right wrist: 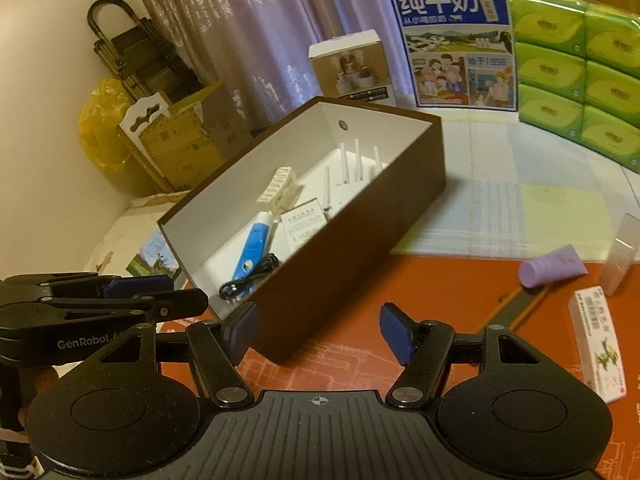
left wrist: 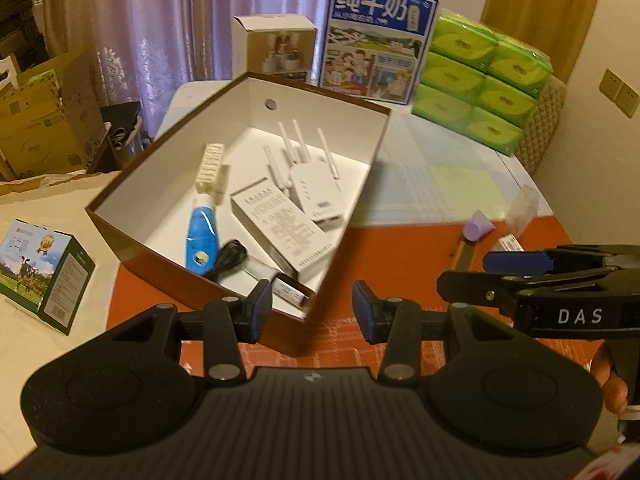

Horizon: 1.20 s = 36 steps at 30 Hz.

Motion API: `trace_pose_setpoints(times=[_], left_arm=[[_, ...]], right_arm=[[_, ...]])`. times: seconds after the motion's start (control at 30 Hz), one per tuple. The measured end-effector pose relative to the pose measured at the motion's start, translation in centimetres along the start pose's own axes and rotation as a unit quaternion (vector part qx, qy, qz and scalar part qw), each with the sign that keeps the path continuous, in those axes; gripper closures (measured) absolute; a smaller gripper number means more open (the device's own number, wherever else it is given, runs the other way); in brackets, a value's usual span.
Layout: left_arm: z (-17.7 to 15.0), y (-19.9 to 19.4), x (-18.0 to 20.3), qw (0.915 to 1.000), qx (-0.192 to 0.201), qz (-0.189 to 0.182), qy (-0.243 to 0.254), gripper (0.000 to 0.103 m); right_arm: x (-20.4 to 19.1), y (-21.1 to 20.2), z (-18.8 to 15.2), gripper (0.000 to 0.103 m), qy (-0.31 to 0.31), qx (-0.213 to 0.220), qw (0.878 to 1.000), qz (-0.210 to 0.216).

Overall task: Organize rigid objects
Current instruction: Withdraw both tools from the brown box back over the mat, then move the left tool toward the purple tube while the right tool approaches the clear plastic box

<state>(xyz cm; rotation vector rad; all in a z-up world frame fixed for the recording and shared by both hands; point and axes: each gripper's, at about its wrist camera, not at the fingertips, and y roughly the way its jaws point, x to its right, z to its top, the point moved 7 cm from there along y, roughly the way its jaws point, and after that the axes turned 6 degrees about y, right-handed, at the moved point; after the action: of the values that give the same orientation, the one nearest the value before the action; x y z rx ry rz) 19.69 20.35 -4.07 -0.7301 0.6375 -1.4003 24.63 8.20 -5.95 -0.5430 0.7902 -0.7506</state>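
Observation:
A brown box with a white inside stands on the red mat. In it lie a white router with antennas, a white carton, a blue tube, a black cable and a clear comb-like piece. My left gripper is open just above the box's near corner, its pads not pressing on it. My right gripper is open and empty, to the right of the box. On the mat to the right lie a purple tube, a small white carton and a clear packet.
At the back stand a blue milk case, stacked green tissue packs and a white product box. A green milk box sits on the pale surface at left. Cardboard boxes fill the far left corner.

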Motion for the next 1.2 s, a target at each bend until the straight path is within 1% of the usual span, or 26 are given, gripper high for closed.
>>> trace_pose_setpoints(times=[0.4, 0.67, 1.03, 1.2], left_arm=[[-1.5, 0.6, 4.7, 0.9992, -0.021, -0.027, 0.023, 0.063], [-1.5, 1.7, 8.0, 0.9973, -0.029, -0.050, 0.044, 0.063], [-1.1, 4.1, 14.2, 0.9906, -0.041, -0.091, 0.093, 0.063], [-0.4, 5.4, 16.6, 0.9872, -0.039, -0.101, 0.117, 0.063]], right_arm=[[3.3, -2.7, -2.1, 0.039, 0.010, -0.006, 1.000, -0.014], [6.4, -4.4, -3.2, 0.039, 0.032, -0.004, 0.999, -0.041], [11.9, -7.5, -3.8, 0.039, 0.077, 0.014, 0.993, -0.085], [14.1, -8.6, -4.0, 0.039, 0.093, 0.024, 0.990, -0.107]])
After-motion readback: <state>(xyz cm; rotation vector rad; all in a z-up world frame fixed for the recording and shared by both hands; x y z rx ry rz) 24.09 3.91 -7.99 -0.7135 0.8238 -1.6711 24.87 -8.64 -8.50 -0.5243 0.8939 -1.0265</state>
